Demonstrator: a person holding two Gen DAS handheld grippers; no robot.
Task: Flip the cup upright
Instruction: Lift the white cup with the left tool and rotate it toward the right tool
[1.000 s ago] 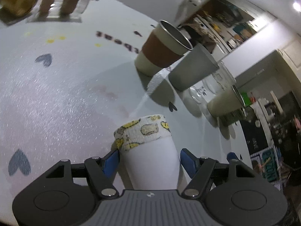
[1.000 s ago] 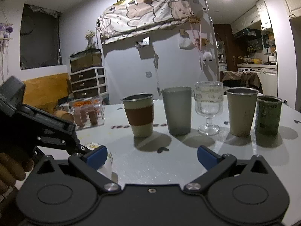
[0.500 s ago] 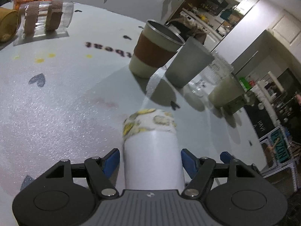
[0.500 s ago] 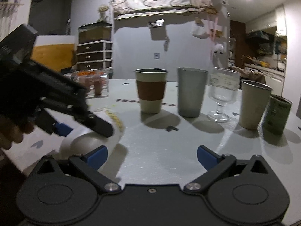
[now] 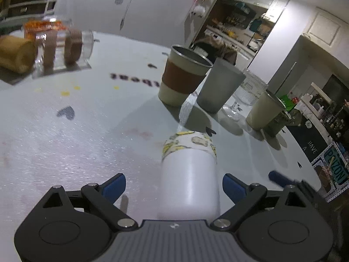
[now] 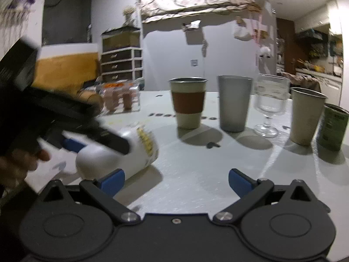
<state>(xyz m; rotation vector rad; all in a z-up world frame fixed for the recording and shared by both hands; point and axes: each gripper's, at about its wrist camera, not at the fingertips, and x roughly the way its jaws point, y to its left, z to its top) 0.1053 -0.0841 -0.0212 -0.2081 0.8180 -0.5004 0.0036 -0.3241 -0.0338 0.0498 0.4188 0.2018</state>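
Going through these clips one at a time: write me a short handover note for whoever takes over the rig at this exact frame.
Left gripper: jaws around the white cup, a gap visible at each blue pad; whether it is gripped cannot be told.
Right gripper: open, empty, low over the table.
White cup: tilted on its side in the right wrist view, yellow-patterned band end pointing toward the row of upright cups.
Done: cup picked out and tipped over.
Left: finish turning it upright, set it down, release.
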